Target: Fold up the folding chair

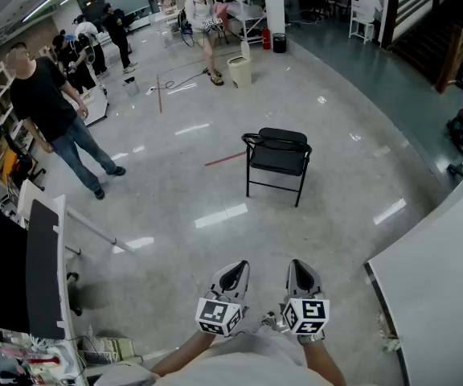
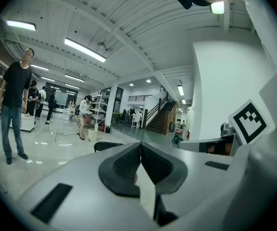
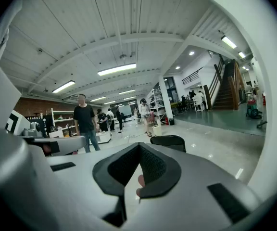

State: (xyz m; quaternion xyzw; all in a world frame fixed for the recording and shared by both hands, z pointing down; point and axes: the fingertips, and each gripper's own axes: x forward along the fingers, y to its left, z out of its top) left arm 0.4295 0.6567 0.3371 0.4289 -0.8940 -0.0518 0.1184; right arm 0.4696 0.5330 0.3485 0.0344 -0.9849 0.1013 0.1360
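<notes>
Left claw [image 1: 235, 272] and right claw [image 1: 298, 269] both closed, empty; folding chair [image 1: 277, 153] stands well ahead, probably fully open.

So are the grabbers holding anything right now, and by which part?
Nothing. The left gripper and the right gripper are both shut and empty. The folding chair stands unfolded, well ahead of them, untouched.

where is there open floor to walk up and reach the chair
Bare floor surrounds the folding chair, widest between it and the left gripper and right gripper. The white counter hems the near right; the dark monitor and a standing person crowd the left.
</notes>
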